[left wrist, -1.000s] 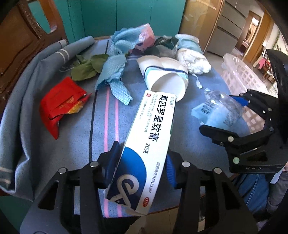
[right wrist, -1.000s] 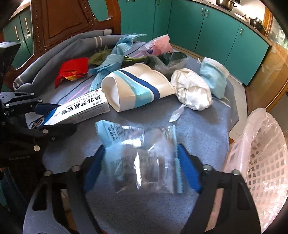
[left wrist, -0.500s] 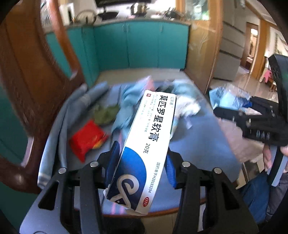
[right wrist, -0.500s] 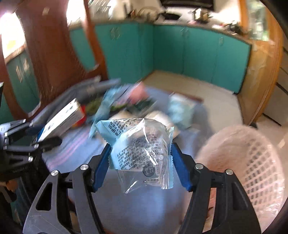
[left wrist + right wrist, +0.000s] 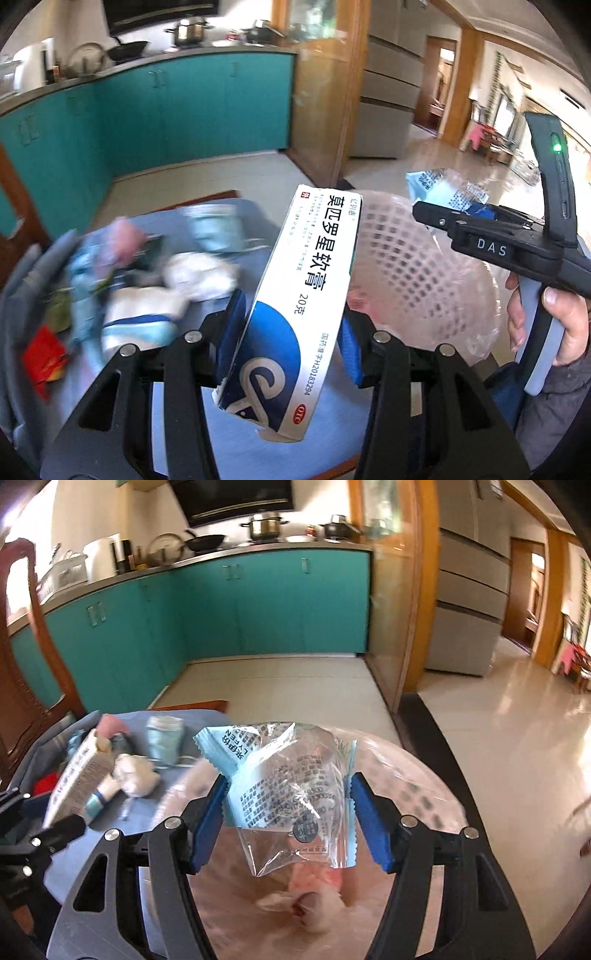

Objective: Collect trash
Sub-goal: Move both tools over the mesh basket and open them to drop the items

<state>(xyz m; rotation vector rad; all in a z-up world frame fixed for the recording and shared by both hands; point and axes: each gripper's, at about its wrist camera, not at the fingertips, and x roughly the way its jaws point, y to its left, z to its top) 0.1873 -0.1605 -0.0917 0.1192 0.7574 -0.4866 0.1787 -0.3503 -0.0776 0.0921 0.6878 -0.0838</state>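
Two pieces are lifted: the left gripper clamps the ointment box beside the basket, and the right gripper grips a clear wrapper above it. Some trash already lies inside; several pieces remain on the surface.

surface: round table covered with a blue-grey cloth, wood rim showing at the far edge
far side: light blue face mask lying flat on the cloth
middle: crumpled white tissue wad, just beside a paper cup lying on its side, white with blue bands
left edge: red packet
left, further back: blue mesh cloth, green leaves and a pink wrapper, bunched close together; blurred
floor: pale tiles beyond the table, running to teal cabinets
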